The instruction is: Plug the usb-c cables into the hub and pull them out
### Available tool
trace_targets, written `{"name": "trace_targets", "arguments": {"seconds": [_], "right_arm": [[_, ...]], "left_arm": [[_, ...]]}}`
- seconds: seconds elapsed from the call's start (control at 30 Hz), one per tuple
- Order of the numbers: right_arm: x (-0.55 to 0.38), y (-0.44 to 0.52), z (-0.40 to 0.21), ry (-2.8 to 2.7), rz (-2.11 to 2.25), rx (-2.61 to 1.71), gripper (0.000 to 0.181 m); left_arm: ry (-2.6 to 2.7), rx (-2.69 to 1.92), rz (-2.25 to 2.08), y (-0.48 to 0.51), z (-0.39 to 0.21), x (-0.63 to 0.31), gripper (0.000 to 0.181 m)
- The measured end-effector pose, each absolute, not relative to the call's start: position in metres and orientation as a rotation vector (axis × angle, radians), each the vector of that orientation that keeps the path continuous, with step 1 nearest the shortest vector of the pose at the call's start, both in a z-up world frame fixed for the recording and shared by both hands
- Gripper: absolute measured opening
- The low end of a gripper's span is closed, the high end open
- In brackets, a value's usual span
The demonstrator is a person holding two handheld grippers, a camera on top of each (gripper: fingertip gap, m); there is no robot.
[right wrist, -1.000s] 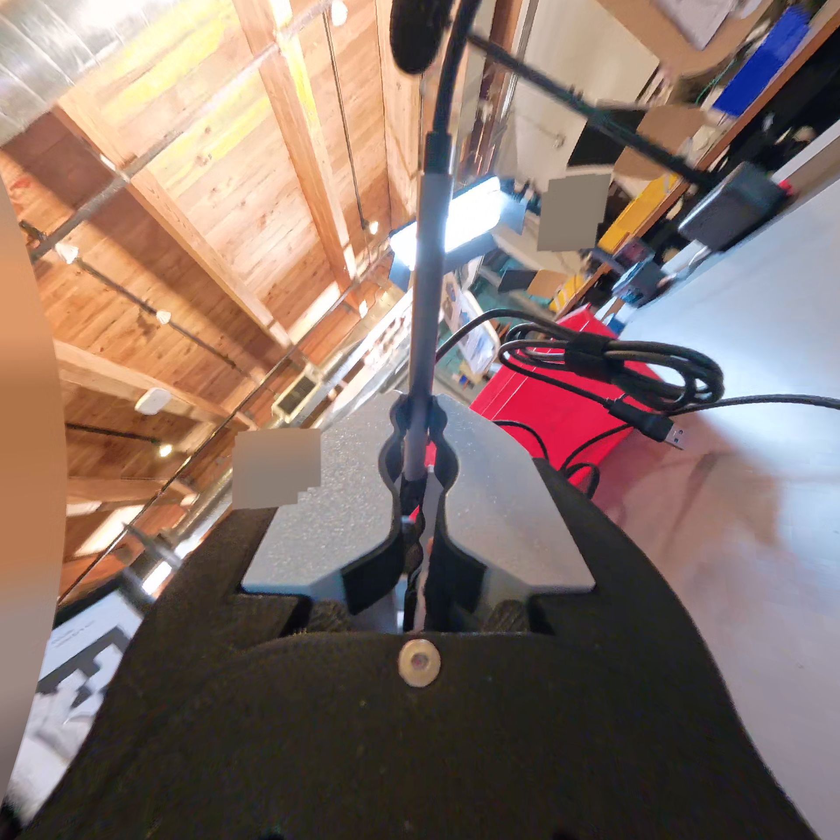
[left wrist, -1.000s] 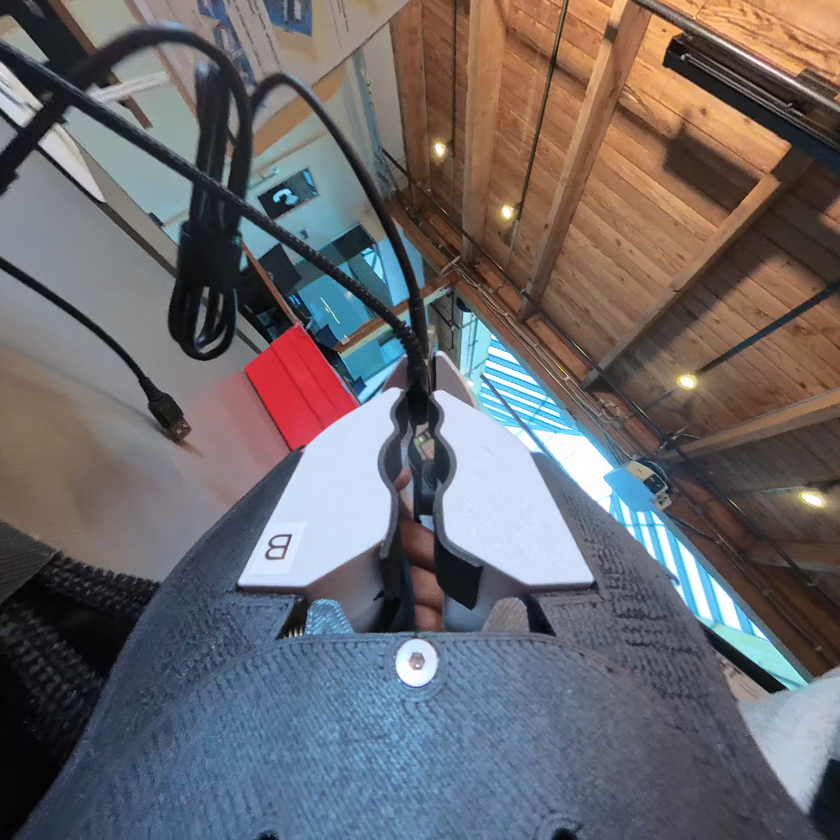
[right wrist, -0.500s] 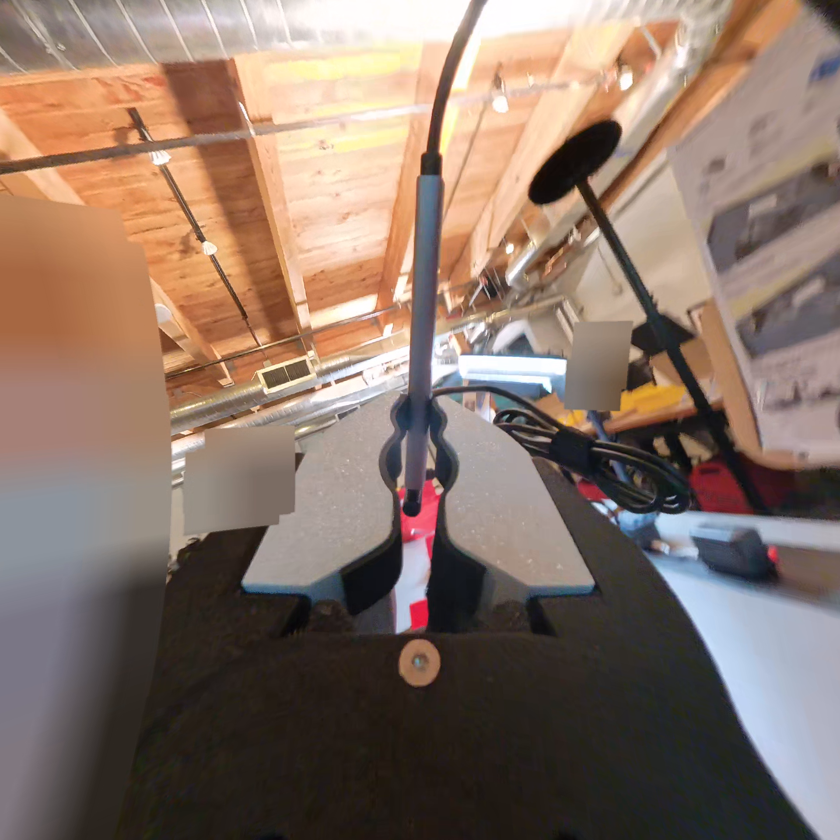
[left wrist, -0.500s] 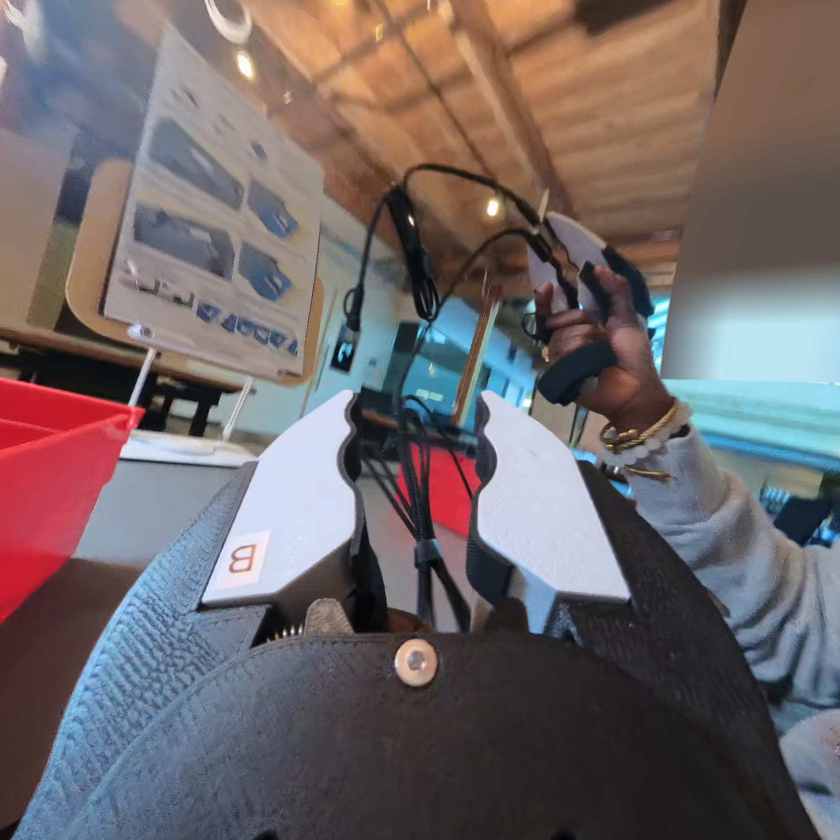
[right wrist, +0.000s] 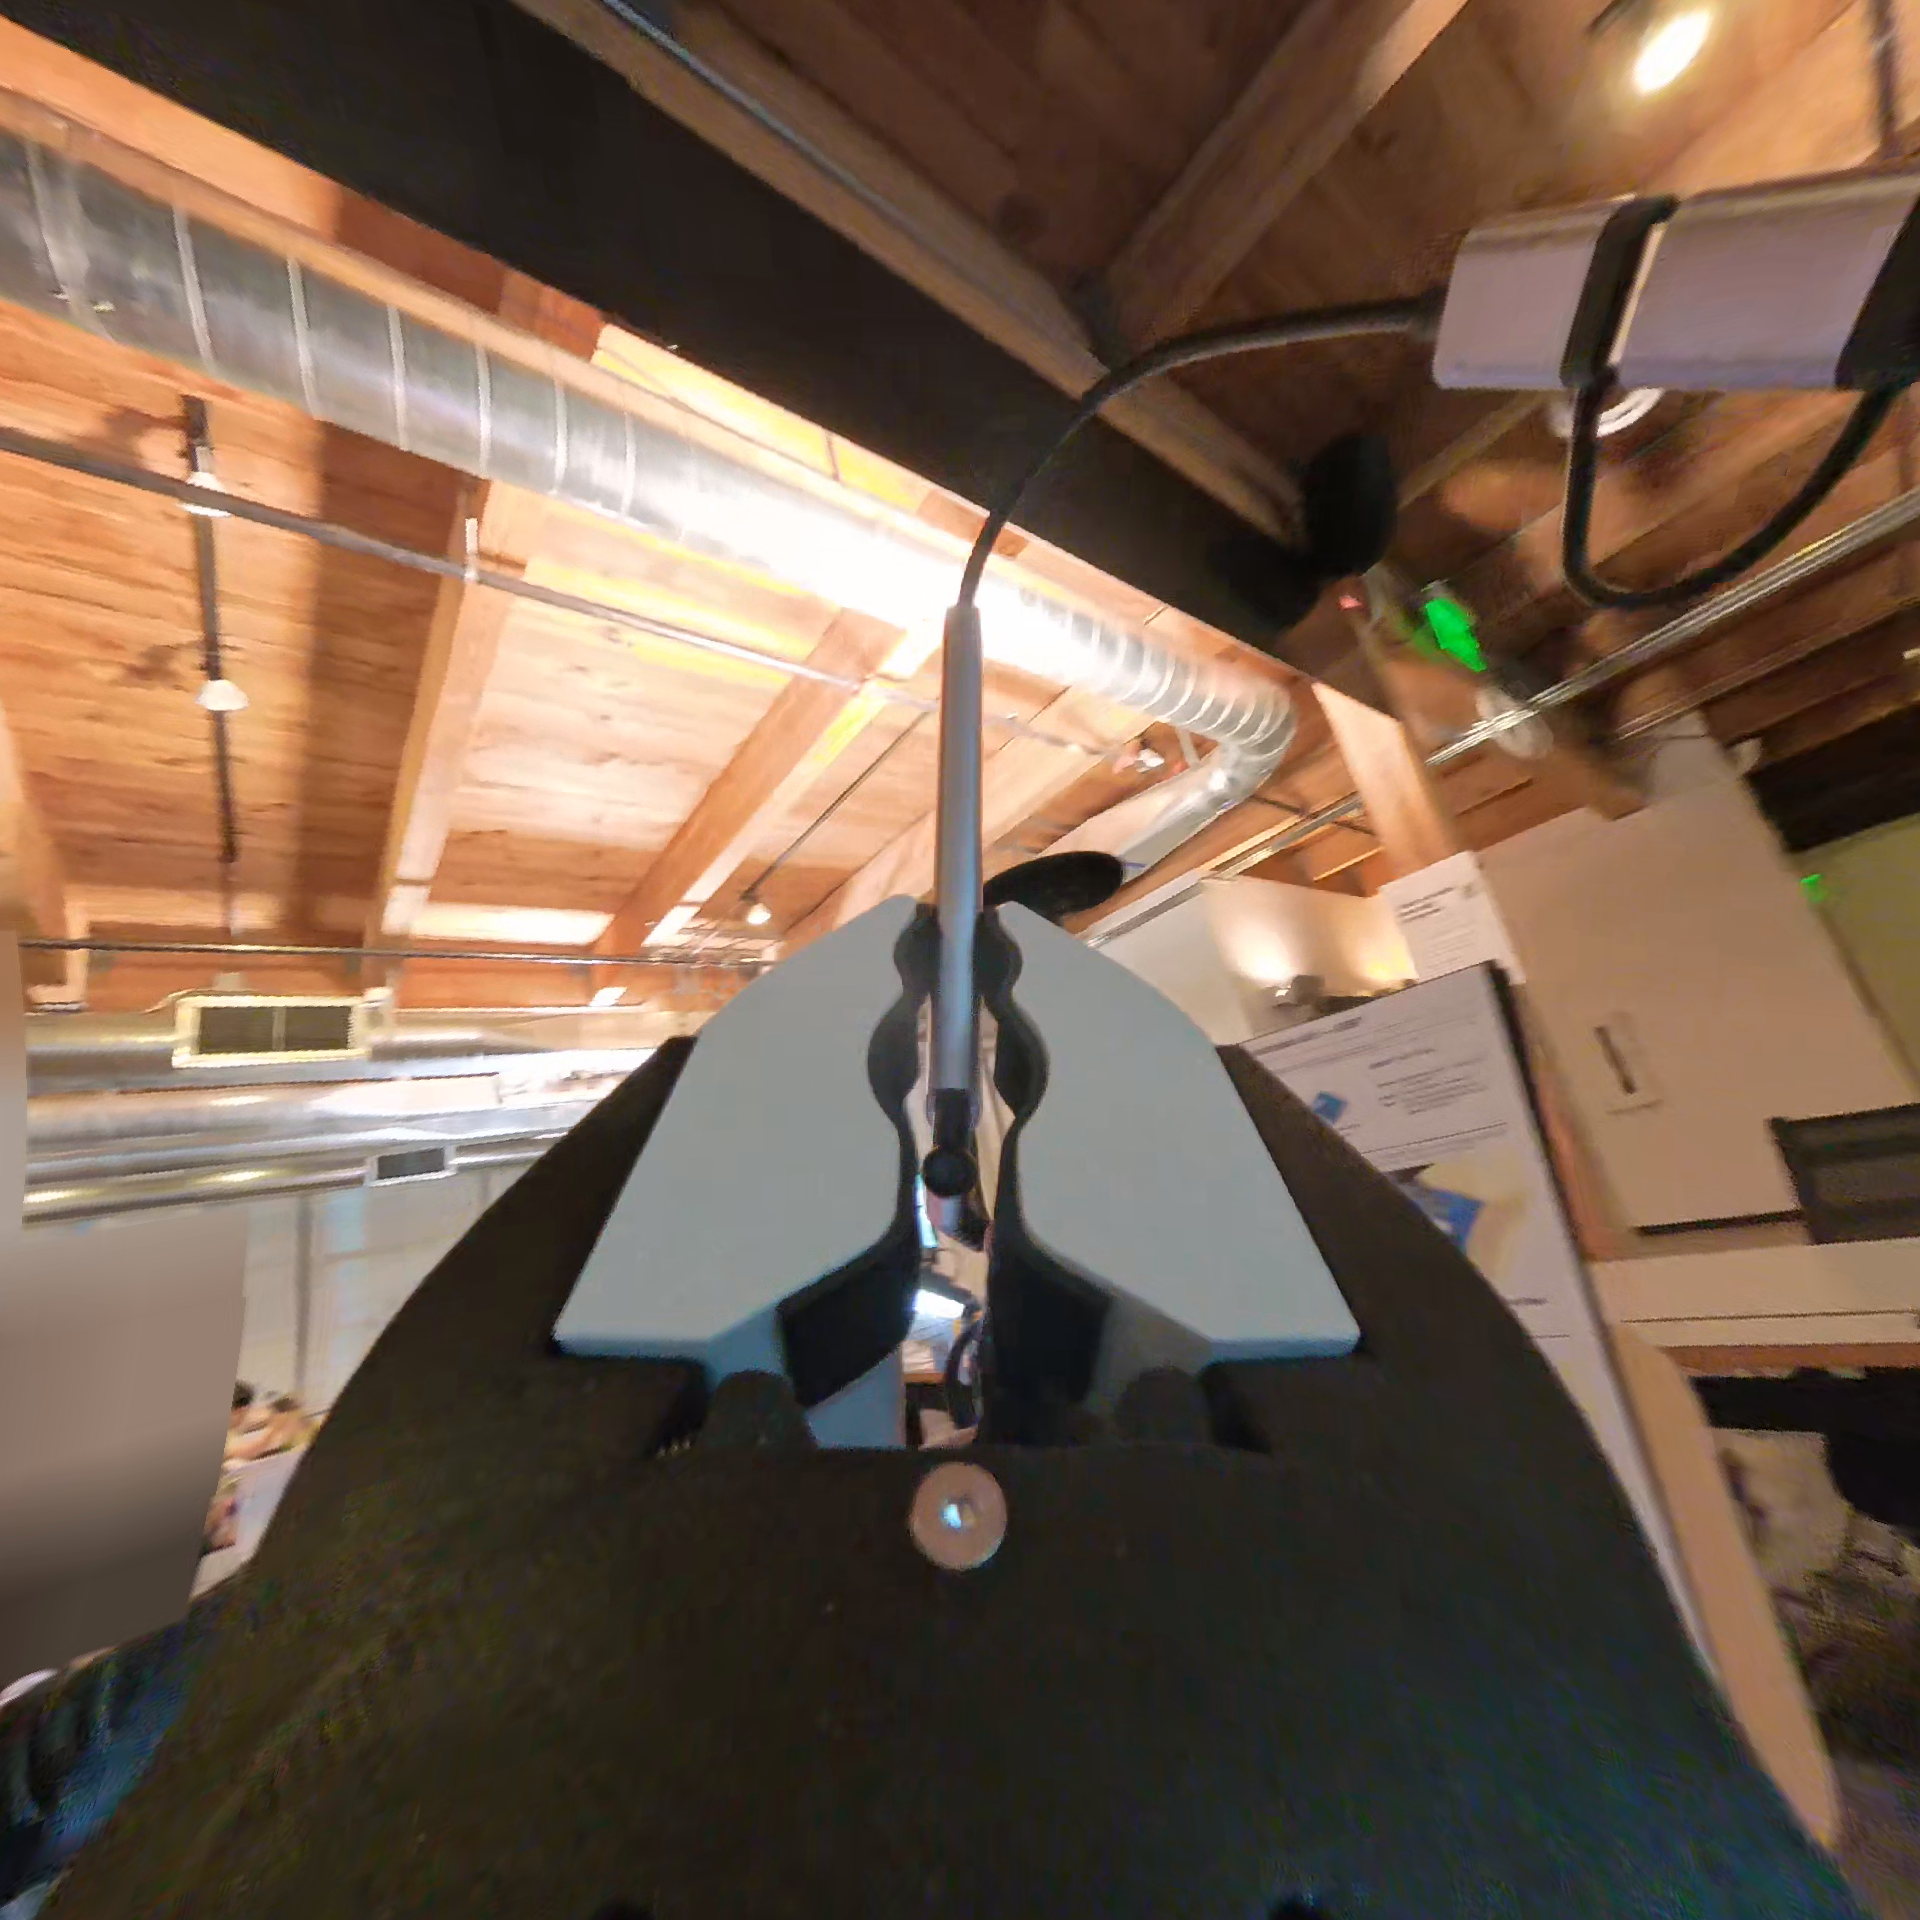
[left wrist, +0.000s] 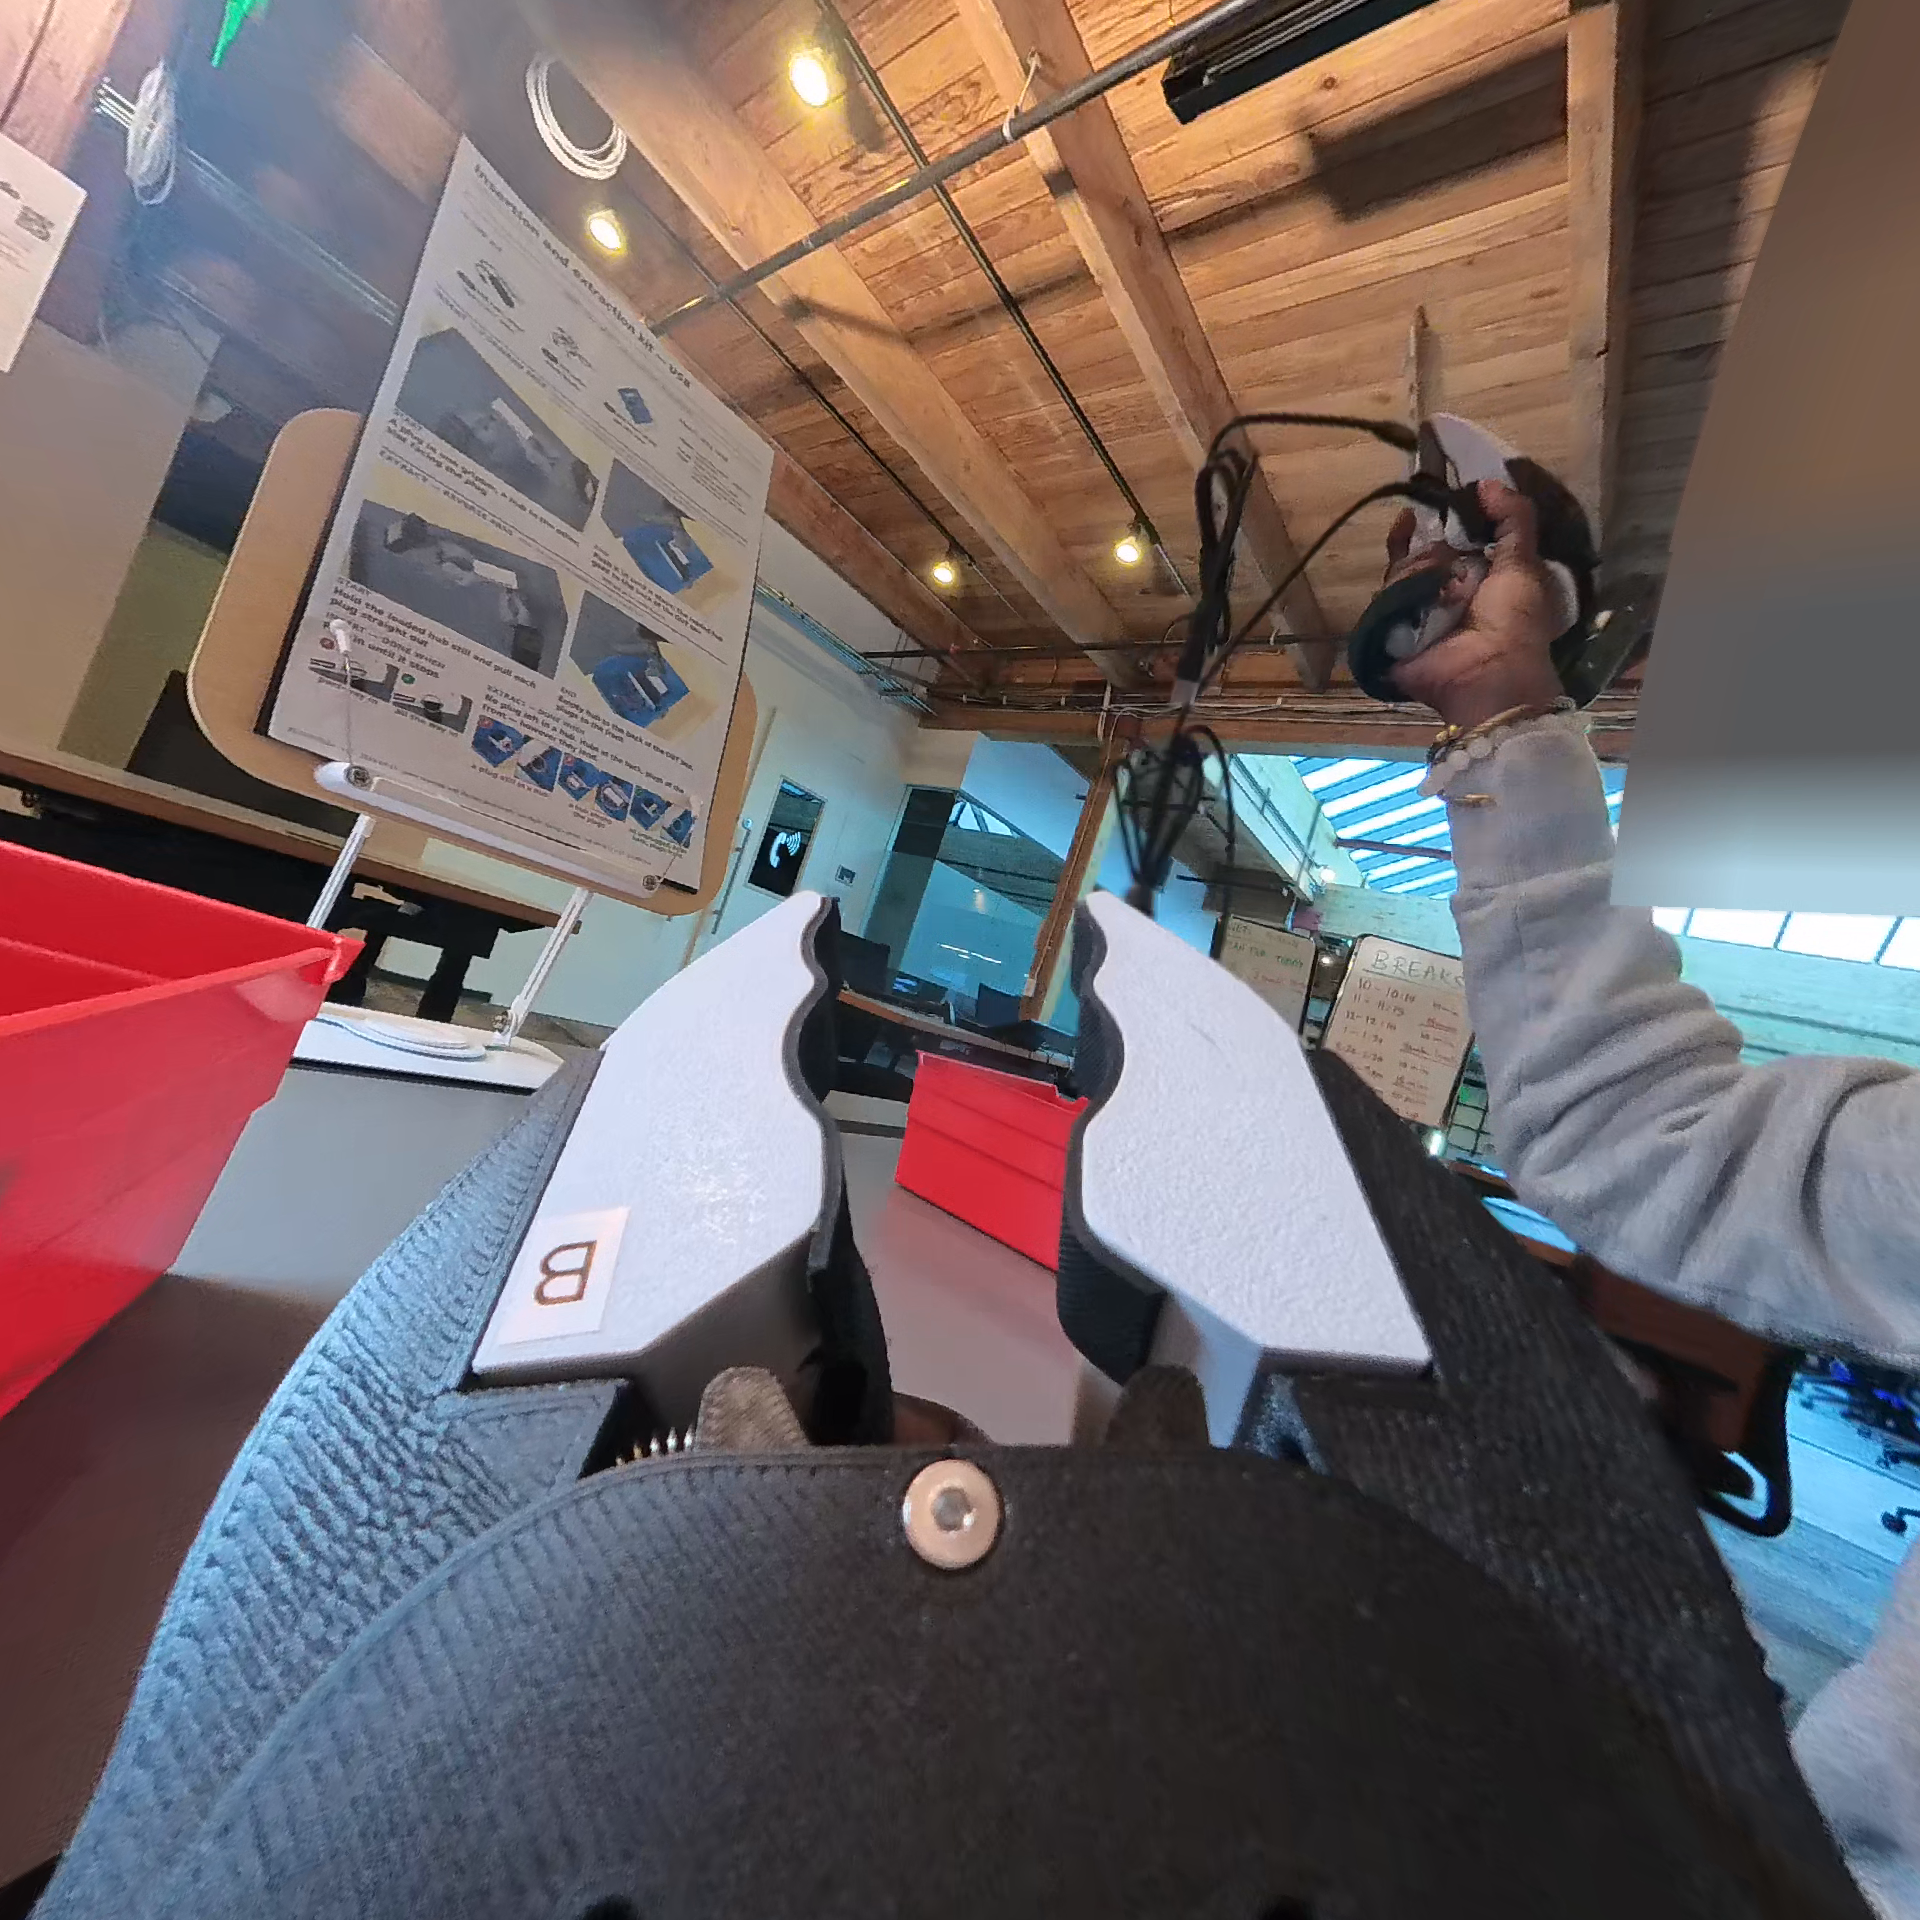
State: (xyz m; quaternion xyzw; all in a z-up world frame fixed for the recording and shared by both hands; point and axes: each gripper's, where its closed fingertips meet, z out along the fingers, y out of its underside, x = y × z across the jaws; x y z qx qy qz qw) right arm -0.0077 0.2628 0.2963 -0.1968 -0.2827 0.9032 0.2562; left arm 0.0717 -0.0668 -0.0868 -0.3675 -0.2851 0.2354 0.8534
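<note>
Left gripper (left wrist: pixel 951 961) dropped cable since earlier, jaws wide | right gripper (right wrist: pixel 956 940) jaws clamp hub (right wrist: pixel 958 831) edge-on

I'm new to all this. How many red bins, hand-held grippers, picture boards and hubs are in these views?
Red bins: 2, a near one and a far one
Grippers: 2, the left gripper with fingers apart and the right gripper clamped on the hub
Picture board: 1
Hub: 1
Total: 6

Hub (right wrist: pixel 956 894) edge-on between the right gripper's fingers (right wrist: pixel 790 1122), ports hidden; dangling cables (left wrist: pixel 1195 665) blurred.
</note>
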Motion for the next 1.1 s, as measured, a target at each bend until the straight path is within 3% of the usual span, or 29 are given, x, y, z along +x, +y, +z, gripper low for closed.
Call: {"name": "trace_targets", "arguments": {"seconds": [0.2,0.73,1.1], "right_arm": [[-0.028,0.318,0.288,-0.696,2.374,-0.665,0.008],[-0.076,0.362,0.185,-0.633,2.325,-0.912,0.009],[-0.079,0.382,0.057,-0.891,1.901,-1.103,0.008]], "left_arm": [[-0.608,-0.780,0.491,-0.066,-0.088,0.070,0.041],[-0.629,-0.768,0.472,-0.068,-0.088,0.067,0.041],[-0.636,-0.757,0.458,-0.070,-0.089,0.066,0.040]]}}
